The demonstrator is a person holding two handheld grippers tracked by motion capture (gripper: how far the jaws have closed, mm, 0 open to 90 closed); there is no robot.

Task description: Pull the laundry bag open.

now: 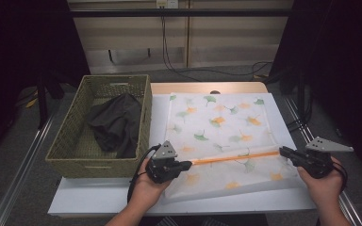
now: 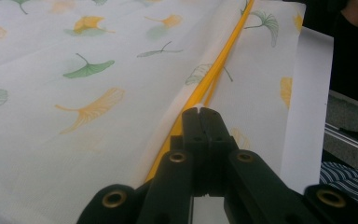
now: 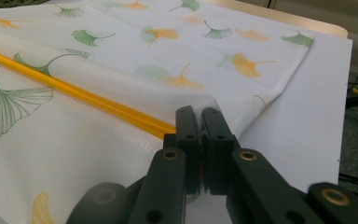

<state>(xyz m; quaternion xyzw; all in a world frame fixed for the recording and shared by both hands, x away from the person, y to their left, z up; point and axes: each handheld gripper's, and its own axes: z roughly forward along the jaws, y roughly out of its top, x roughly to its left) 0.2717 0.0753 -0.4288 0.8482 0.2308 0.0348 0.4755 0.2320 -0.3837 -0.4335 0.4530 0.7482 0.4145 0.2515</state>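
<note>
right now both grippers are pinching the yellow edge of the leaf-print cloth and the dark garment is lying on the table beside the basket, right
Not quite. The dark garment lies inside the basket, not beside it, as the high view shows. The rest holds: the left gripper and right gripper both pinch the yellow edge of the cloth.

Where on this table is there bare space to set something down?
Bare white board runs along the near edge, below the basket and the cloth, and in narrow strips either side of the cloth. The middle is crowded: both grippers, left and right, pinch the cloth's orange edge. The basket holds a dark garment.
</note>
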